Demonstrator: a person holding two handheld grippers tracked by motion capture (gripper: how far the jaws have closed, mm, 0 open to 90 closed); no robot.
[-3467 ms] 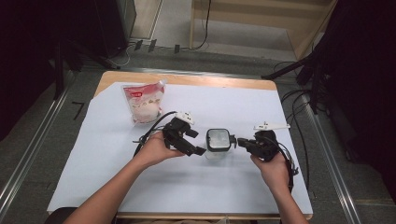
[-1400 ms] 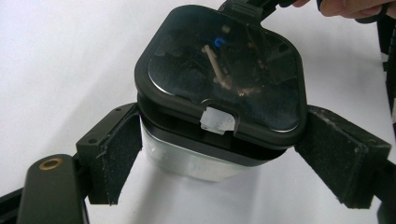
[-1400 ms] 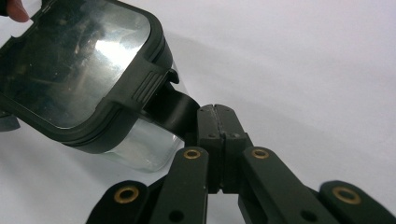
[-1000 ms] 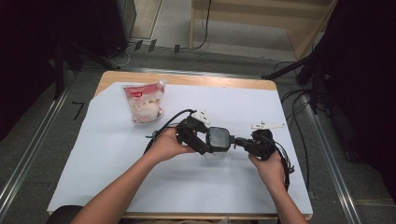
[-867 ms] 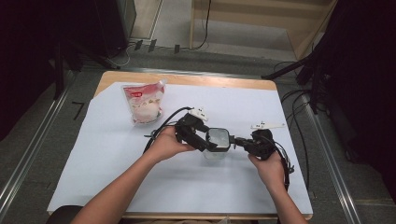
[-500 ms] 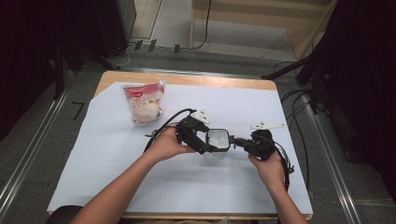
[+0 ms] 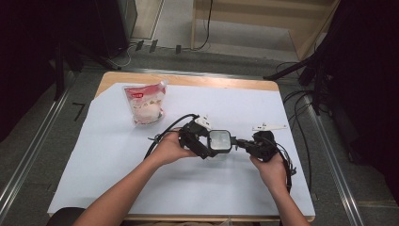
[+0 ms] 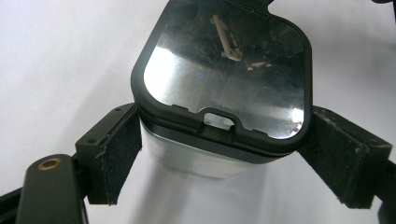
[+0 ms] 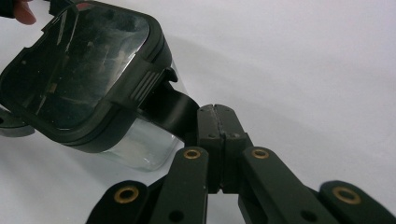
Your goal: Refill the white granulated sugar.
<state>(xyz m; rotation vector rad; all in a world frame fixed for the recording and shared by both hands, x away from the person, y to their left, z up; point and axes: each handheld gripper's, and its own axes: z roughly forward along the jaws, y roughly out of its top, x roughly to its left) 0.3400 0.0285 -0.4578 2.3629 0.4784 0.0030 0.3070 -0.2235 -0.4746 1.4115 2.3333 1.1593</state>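
Evidently to steady it, the right gripper [image 9: 215,112] is clamped on the black handle [image 9: 170,109] of the lidded clear container [image 7: 219,142] standing mid-table [image 7: 141,188], while the left gripper [image 8: 219,163], jaws just widened, straddles its body unpressed.

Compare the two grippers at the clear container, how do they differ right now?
The left gripper has its jaws spread wide on either side of the clear container, with gaps showing by its pads; its jaws have just been opening. The right gripper is shut, pinching the black handle that sticks out from the container's black lid. Both are black and hand-held over the white table.
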